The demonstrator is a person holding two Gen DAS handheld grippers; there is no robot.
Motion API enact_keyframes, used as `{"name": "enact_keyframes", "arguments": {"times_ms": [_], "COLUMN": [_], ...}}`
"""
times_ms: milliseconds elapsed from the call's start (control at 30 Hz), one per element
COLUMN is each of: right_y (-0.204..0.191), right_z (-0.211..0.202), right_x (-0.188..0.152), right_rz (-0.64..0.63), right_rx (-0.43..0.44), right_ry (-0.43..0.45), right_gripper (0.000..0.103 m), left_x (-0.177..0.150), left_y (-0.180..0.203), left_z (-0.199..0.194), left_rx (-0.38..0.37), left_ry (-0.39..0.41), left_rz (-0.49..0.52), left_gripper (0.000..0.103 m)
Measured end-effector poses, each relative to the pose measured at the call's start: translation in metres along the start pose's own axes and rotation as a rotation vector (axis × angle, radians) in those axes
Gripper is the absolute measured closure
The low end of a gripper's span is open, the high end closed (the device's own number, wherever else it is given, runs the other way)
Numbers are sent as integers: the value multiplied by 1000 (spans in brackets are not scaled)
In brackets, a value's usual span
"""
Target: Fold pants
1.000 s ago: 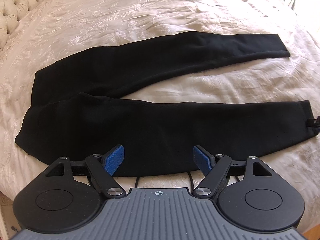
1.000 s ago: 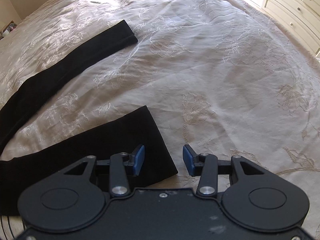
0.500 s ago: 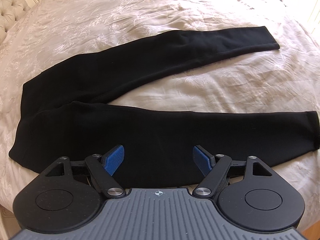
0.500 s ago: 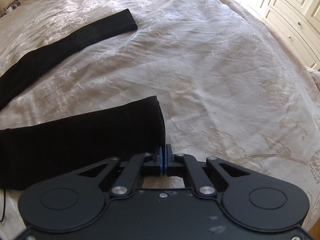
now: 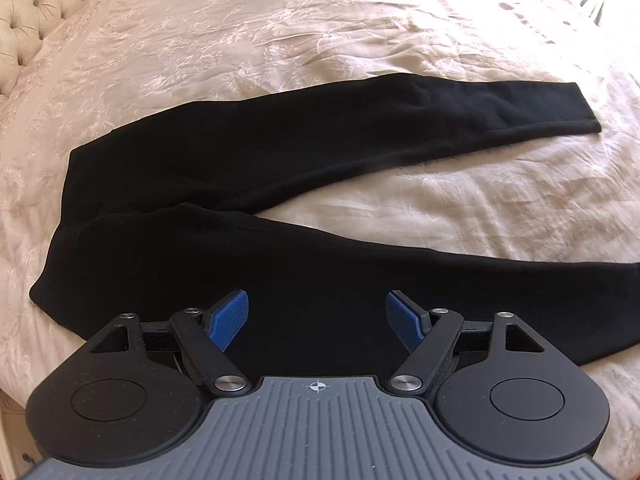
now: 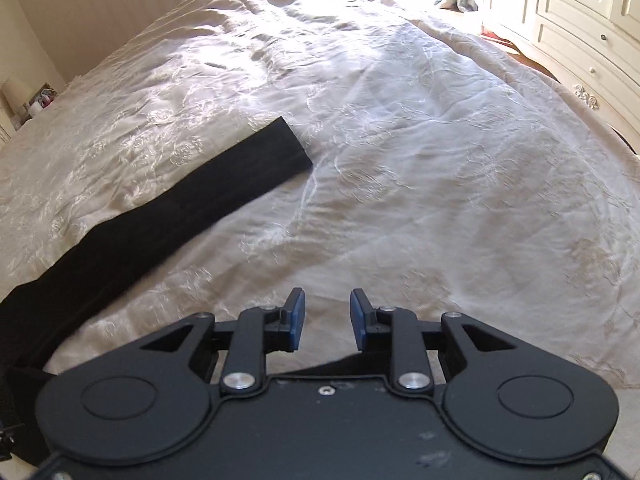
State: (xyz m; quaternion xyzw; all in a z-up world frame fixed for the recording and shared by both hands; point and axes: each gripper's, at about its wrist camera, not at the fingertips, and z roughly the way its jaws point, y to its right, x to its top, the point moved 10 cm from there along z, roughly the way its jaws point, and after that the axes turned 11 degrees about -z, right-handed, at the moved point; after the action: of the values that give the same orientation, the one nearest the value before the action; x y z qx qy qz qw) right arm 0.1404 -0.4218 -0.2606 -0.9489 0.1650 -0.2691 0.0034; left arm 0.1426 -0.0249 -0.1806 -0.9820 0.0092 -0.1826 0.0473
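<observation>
Black pants point(image 5: 248, 184) lie flat on the cream bedspread with the legs spread apart, waist at the left, cuffs at the right. My left gripper point(image 5: 316, 316) is open over the near leg's thigh, empty. In the right wrist view the far leg point(image 6: 168, 216) runs diagonally to its cuff point(image 6: 290, 146). My right gripper point(image 6: 327, 318) is open and empty above the bedspread. A bit of the near leg's cuff point(image 6: 340, 366) shows just under its fingers.
The embroidered bedspread point(image 6: 420, 160) covers the whole bed. A tufted headboard point(image 5: 32, 12) is at the far left. White drawers point(image 6: 592, 40) stand beyond the bed's right edge. A bedside shelf with small items point(image 6: 28, 100) is at the far left.
My right gripper shut at the near leg's cuff half a second ago, then opened and lifted up and back; the cuff now lies under it. The left gripper shifted slightly and stays open.
</observation>
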Motion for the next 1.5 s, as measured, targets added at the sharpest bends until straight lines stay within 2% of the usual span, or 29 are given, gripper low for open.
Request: {"name": "enact_keyframes", "arguments": {"times_ms": [233, 400, 667, 833, 900, 1033, 1100, 1133, 1167, 1200, 1267, 1367, 1500], "right_y": [-40, -52, -46, -23, -16, -13, -15, -18, -20, -21, -21, -7, 28], "right_z": [56, 85, 120, 154, 169, 192, 195, 193, 188, 183, 165, 130, 107], "right_x": [55, 85, 136, 161, 164, 158, 156, 155, 155, 155, 155, 148, 115], "right_rz": [-11, -24, -129, -132, -136, -138, -134, -144, -163, -182, -190, -251, -206], "right_rx": [71, 70, 15, -26, -17, 55, 93, 97, 91, 86, 98, 52, 3], "right_ry": [-12, -24, 5, -18, -47, -123, -135, -125, -108, -97, -70, -38, -79], "right_gripper": [75, 74, 71, 67, 66, 62, 61, 66, 72, 91, 92, 93, 94], "left_x": [28, 58, 105, 112, 109, 102, 99, 98, 97, 97, 97, 99, 98], "left_y": [-15, -31, -40, -39, -39, -39, -40, -40, -40, -39, -36, -30, -23], "left_z": [11, 21, 35, 40, 42, 43, 45, 46, 46, 47, 48, 50, 51], "left_rx": [38, 72, 111, 122, 128, 140, 146, 146, 146, 146, 145, 137, 120], "left_ry": [15, 37, 77, 74, 63, 41, 30, 25, 19, 16, 16, 19, 21], "left_rz": [-87, -152, -197, -206, -206, -204, -202, -201, -200, -198, -190, -175, -161], "left_gripper": [28, 28, 28, 28, 28, 28, 28, 28, 28, 28, 28, 28, 28]}}
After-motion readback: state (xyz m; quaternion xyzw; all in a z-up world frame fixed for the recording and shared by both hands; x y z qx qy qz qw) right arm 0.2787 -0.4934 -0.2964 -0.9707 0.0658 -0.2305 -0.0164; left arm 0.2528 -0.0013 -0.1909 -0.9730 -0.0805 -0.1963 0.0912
